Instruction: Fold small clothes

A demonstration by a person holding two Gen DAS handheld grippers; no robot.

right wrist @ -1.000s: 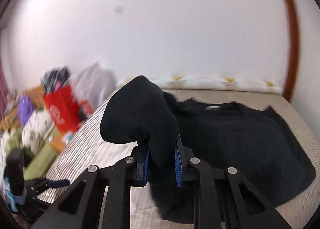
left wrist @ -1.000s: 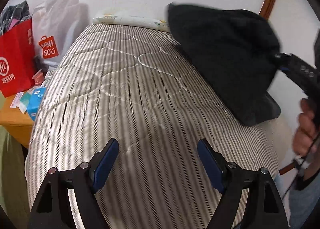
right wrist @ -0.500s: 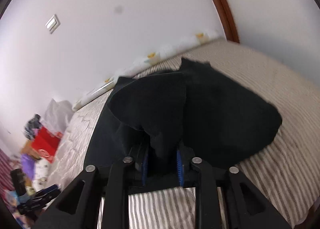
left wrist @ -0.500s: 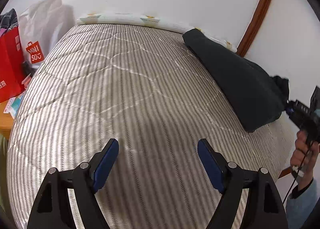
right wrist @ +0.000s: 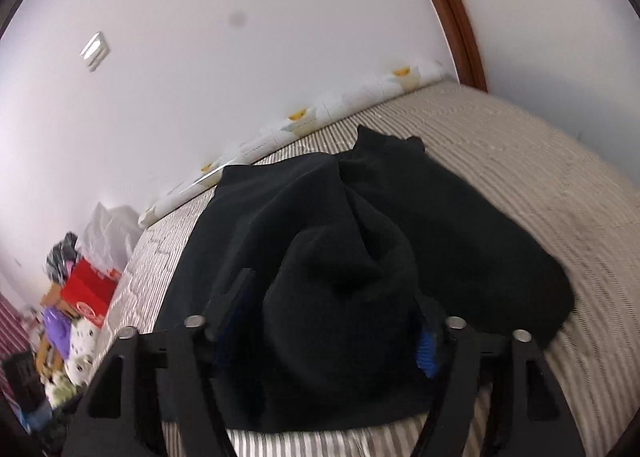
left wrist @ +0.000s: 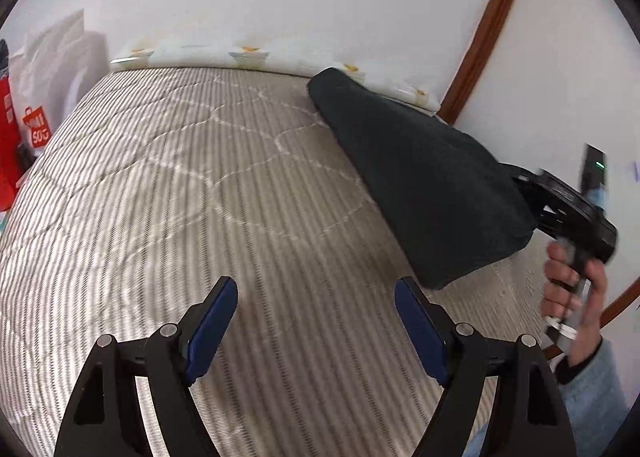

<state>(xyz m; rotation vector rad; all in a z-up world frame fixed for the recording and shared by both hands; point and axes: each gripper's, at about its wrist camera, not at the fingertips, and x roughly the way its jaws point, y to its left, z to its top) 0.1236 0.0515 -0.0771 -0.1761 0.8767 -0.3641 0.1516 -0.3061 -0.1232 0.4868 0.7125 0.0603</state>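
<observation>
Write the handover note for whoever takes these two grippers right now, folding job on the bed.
Left gripper: open, empty, over bare striped bedspread.
Right gripper: jaws opening, a bunched fold of the black garment lies between them.
Garment: on the bed's right side, near the wall, one part laid over the rest.
Done: one fold brought across.
Left: draw the right gripper clear, flatten the bunch, finish folding.
</observation>
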